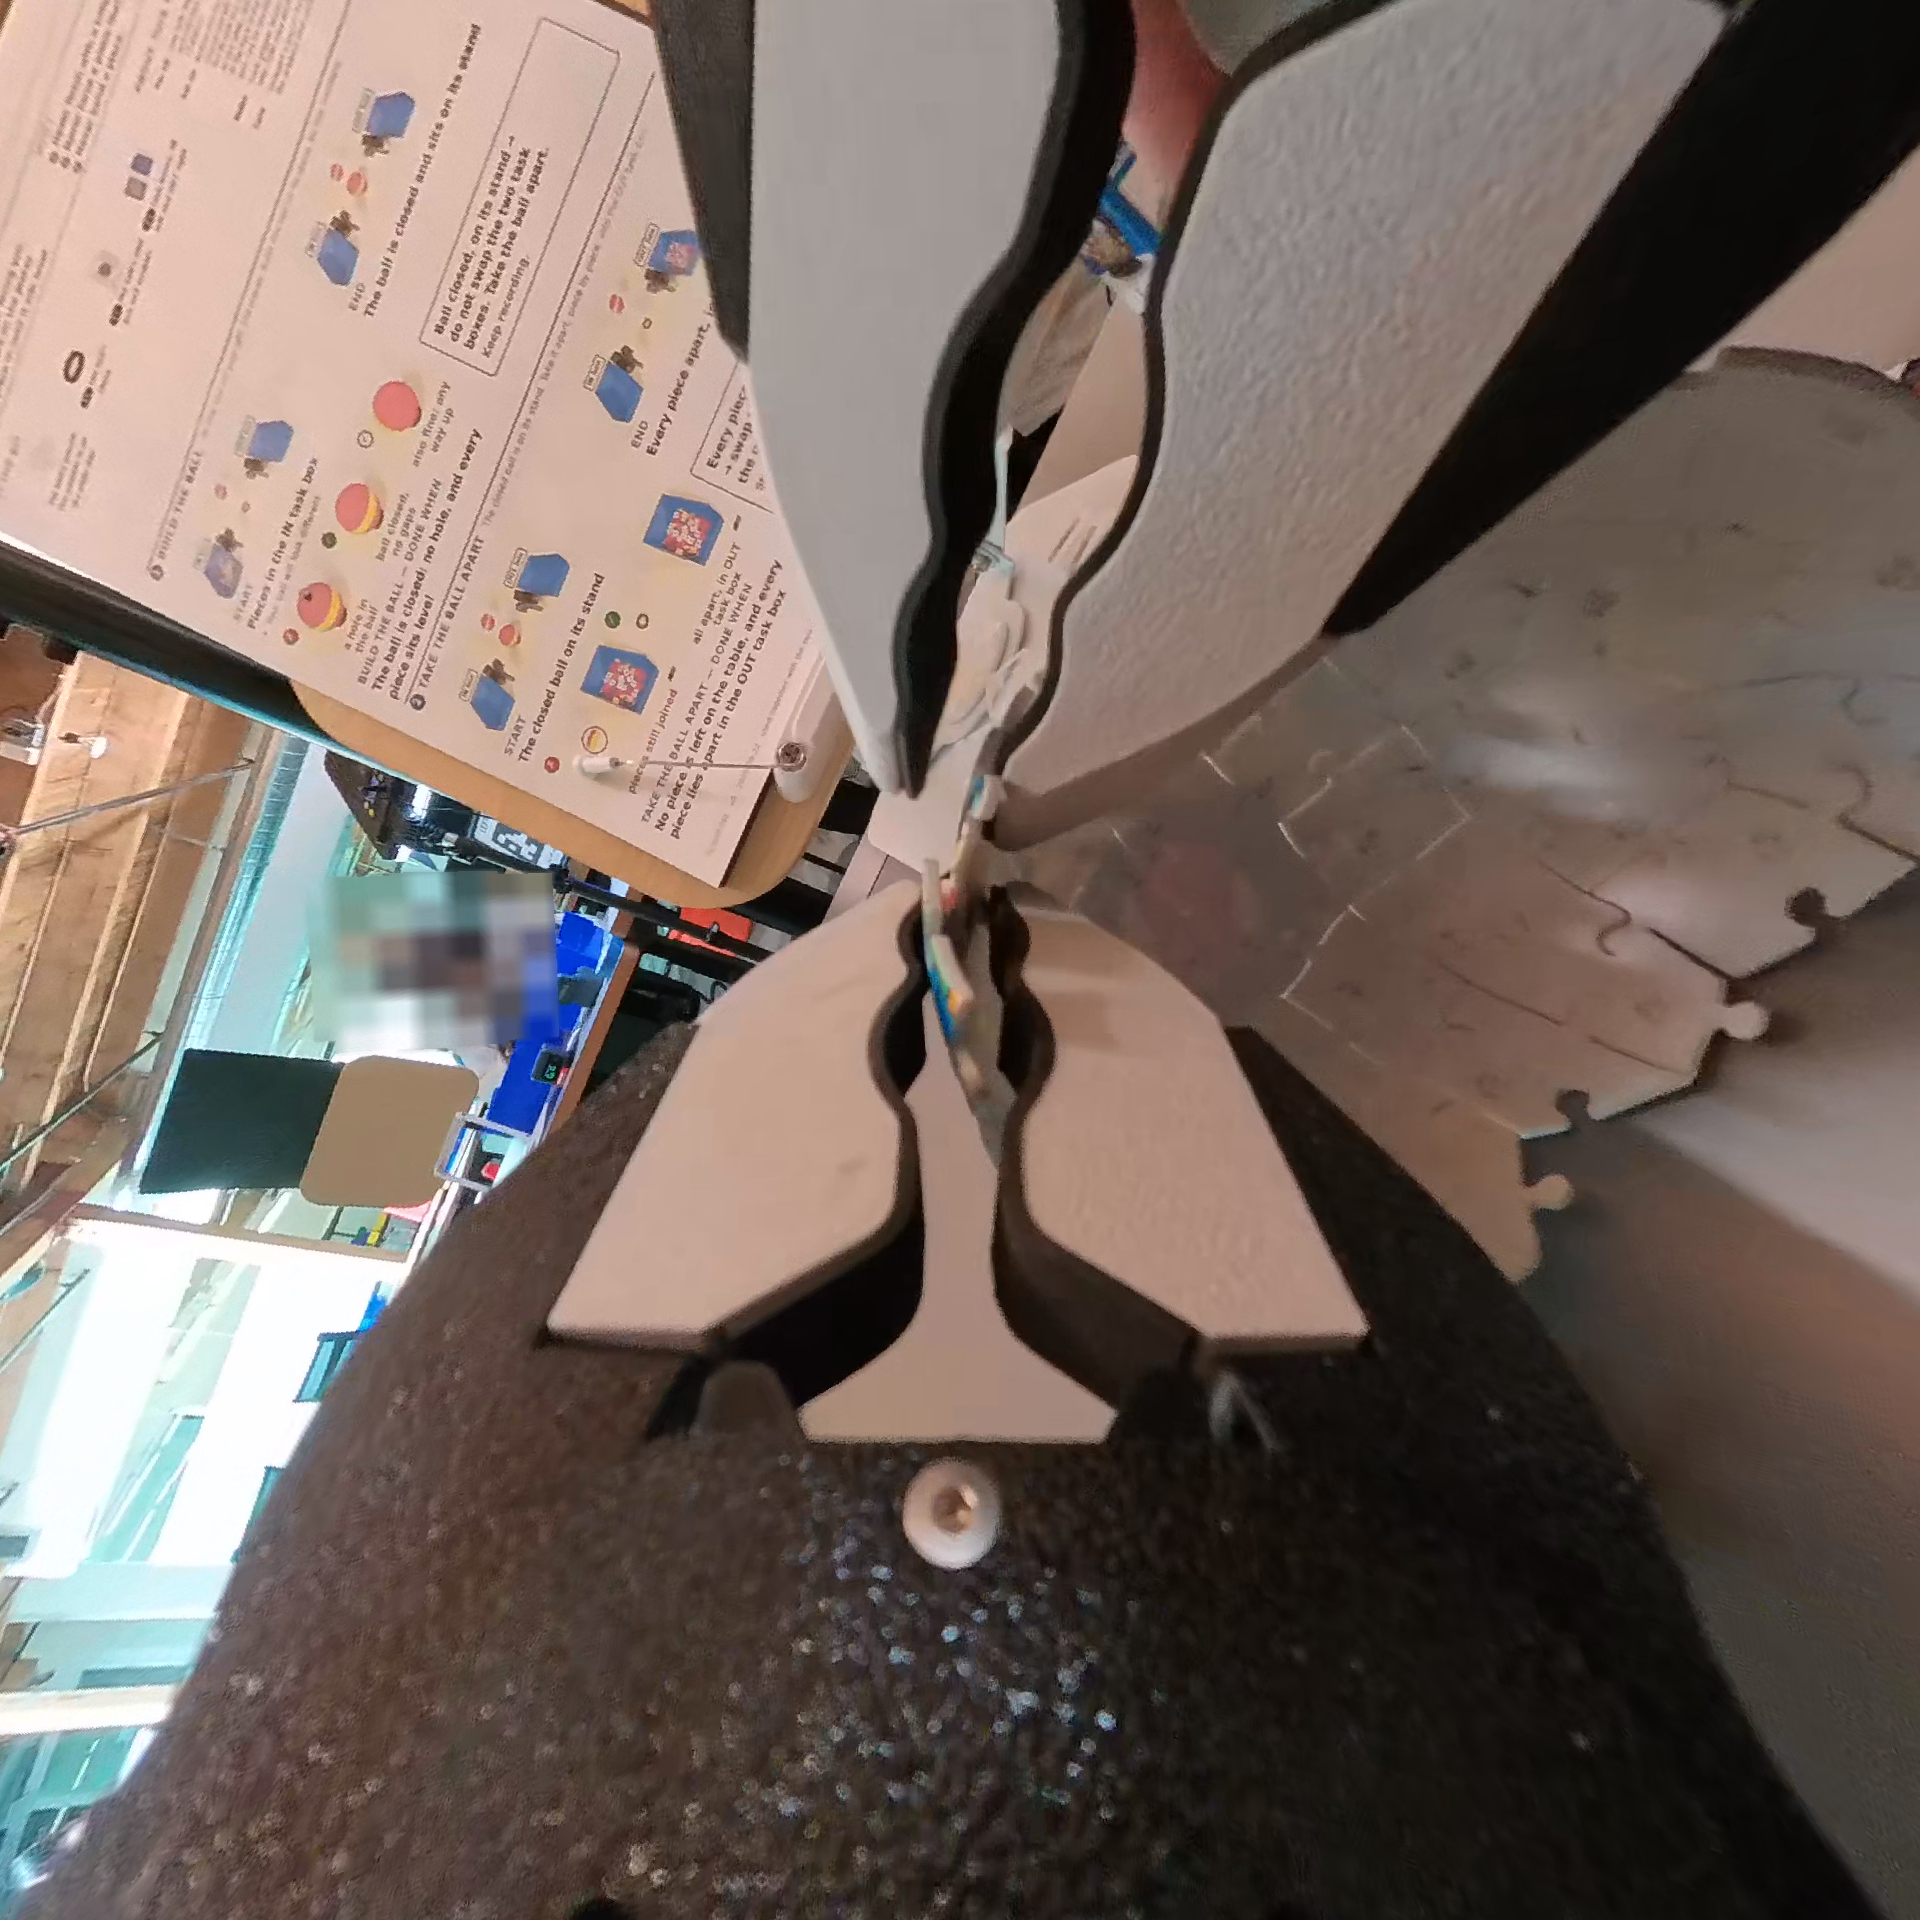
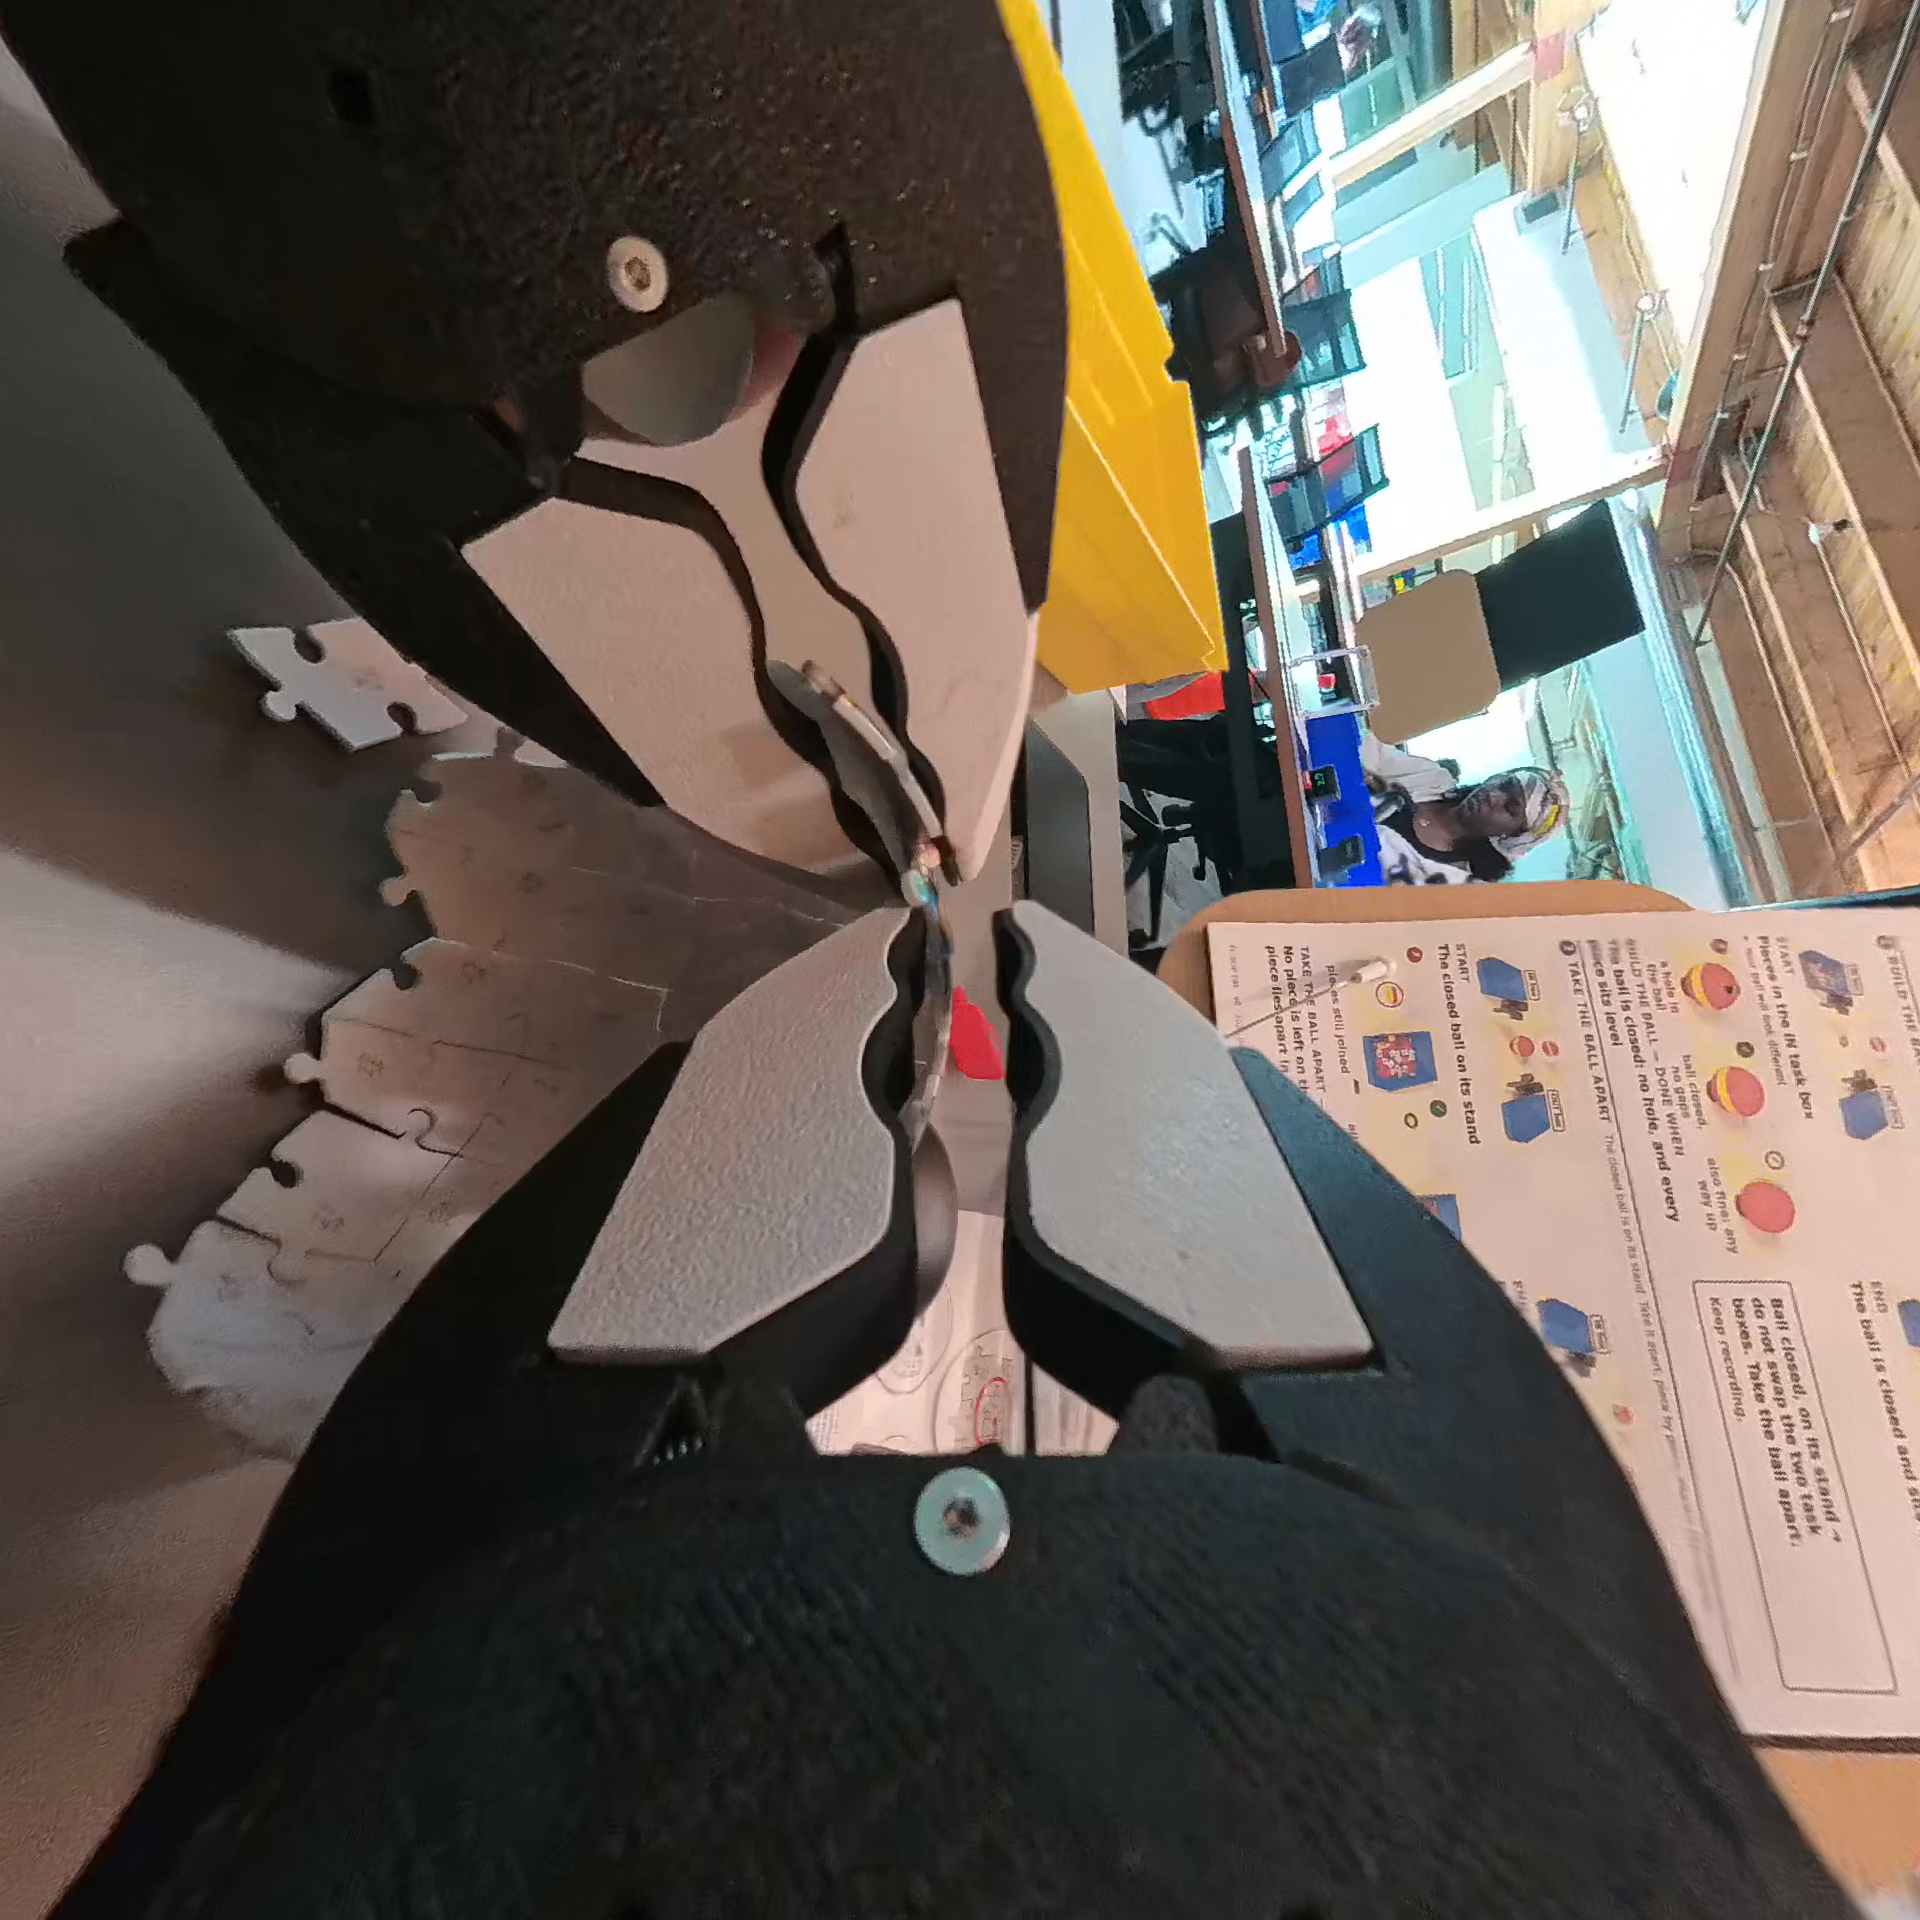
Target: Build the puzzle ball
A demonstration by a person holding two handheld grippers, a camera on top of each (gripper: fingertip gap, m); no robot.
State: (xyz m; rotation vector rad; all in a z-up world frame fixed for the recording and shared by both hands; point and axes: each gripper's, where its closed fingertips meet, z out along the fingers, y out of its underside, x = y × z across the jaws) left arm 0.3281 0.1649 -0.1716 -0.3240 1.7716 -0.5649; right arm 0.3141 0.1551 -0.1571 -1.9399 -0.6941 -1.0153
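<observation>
Tip to tip, left gripper clenched on thin curved puzzle piece, right gripper parted around its edge; grey assembled puzzle shell just beside, printed instruction sheet near

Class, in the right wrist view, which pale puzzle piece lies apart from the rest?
The small loose piece at upper left, alone on the grey table; the other pieces are locked together in one sheet.

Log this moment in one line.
left gripper: shut on puzzle piece | right gripper: open, tips meeting left's
</observation>
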